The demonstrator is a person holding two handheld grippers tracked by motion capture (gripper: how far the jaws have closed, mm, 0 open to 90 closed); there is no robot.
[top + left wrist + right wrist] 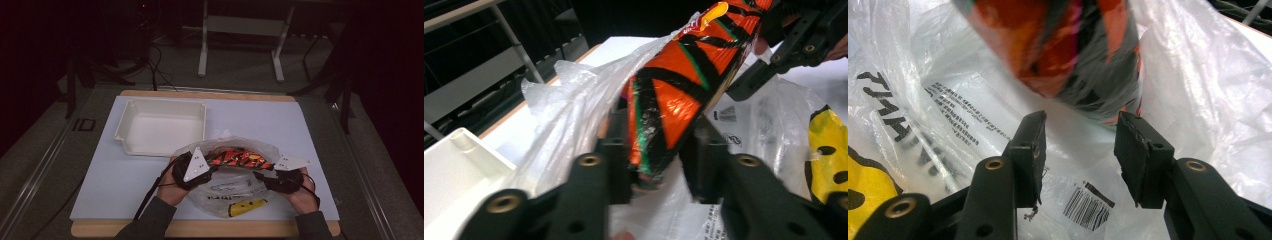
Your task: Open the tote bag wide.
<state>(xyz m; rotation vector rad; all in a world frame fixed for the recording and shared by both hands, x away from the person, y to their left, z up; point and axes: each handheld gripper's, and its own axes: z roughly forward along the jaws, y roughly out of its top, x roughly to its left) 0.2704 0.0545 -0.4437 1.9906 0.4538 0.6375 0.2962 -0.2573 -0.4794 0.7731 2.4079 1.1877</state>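
Note:
An orange packet with black stripes [235, 159] hangs above a clear plastic bag [225, 192] near the table's front edge, between my two grippers. My left gripper [212, 167] holds the packet's left end. In the left gripper view the jaws of the left gripper [656, 150] are shut on the lower end of the packet [689, 75]. My right gripper [260, 175] sits at the packet's right end. In the right gripper view the right gripper [1080, 130] stands open, and the blurred packet [1063, 50] lies just beyond its tips, over the bag [1198, 75].
A white tray [160, 102] stands at the back left of the white mat, a hand's width from the bag. A yellow packet with black spots [247, 206] lies inside the bag near the front edge. Dark floor and a metal frame lie beyond the table.

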